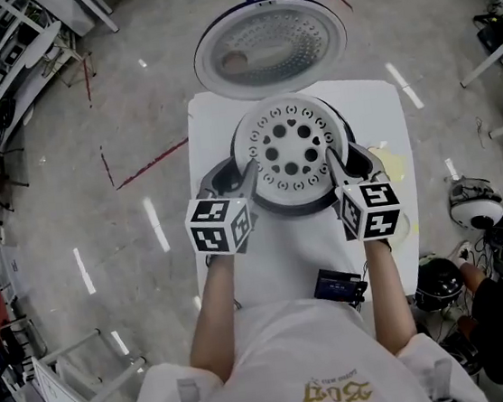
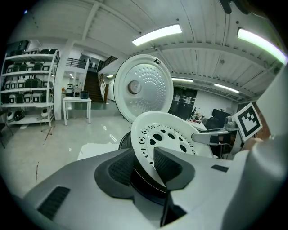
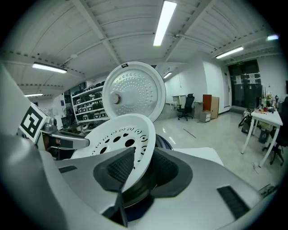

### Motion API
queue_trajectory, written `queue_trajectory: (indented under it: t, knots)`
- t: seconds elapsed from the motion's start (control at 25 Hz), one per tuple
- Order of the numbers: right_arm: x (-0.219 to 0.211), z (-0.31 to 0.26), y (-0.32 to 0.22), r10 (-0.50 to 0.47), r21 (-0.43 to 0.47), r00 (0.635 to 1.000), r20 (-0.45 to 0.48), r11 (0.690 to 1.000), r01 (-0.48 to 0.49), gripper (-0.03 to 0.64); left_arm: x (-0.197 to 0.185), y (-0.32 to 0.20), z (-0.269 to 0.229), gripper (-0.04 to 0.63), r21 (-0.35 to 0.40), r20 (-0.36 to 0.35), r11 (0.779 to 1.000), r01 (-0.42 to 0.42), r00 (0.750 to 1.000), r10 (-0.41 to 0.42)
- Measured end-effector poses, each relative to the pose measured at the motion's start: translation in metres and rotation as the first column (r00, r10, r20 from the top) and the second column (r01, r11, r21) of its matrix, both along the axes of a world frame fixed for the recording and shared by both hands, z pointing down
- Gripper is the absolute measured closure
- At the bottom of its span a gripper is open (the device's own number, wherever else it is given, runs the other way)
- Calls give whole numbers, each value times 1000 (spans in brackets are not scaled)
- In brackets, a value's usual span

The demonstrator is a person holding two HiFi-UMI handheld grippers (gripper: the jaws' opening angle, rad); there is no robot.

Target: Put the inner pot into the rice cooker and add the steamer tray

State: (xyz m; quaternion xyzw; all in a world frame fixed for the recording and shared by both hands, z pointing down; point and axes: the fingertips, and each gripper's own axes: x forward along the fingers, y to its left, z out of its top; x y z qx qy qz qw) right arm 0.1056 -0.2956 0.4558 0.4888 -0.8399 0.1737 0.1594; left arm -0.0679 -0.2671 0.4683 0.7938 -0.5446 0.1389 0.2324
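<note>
Head view: the white perforated plastic steamer tray (image 1: 293, 151) is sitting on the dark rice cooker (image 1: 302, 207); left gripper (image 2: 145, 164) and right gripper (image 3: 141, 168) are straddling its rim unclamped, likely because it's seated.

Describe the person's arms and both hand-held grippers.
Both the left hand-held gripper and right hand-held gripper are light grey with dark ribbed pads, each carrying a white cube of black square markers. Bare forearms; white short-sleeved T-shirt.

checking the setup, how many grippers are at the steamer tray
2: the left gripper at the left rim of the steamer tray, the right gripper at its right rim; each has the rim between its jaws.
</note>
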Motion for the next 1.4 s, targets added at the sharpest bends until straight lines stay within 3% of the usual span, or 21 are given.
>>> queue_trajectory:
  t: [0.24,0.44,0.6,0.8,0.92,1.08,1.24,1.4]
  knots:
    - [2,1,0,-15,10,1000,-10,1000,15,482,3,1,1,430,31,123,999,-8,992,4]
    - [9,13,-2,26,27,992,-120,999,-23,464,0,-1,10,407,29,176,999,-20,984,15]
    - [6,15,-2,27,68,981,-195,998,-14,479,-2,-2,12,403,33,174,999,-16,985,10]
    - [7,8,-1,41,91,982,-186,996,-24,479,-5,-2,10,372,41,174,999,-7,985,0]
    - [10,-1,3,59,108,989,-133,993,-45,478,-10,1,6,364,54,149,999,6,989,-14]
    - [18,-13,18,112,99,993,46,988,-116,479,-12,8,0,370,80,67,997,14,998,-20]
    - [21,-19,43,153,57,962,225,984,-170,515,-17,21,-7,388,107,11,994,15,1000,-16]
    - [22,-26,67,173,50,940,293,979,-196,564,-15,32,-13,427,122,-65,993,-3,998,11]
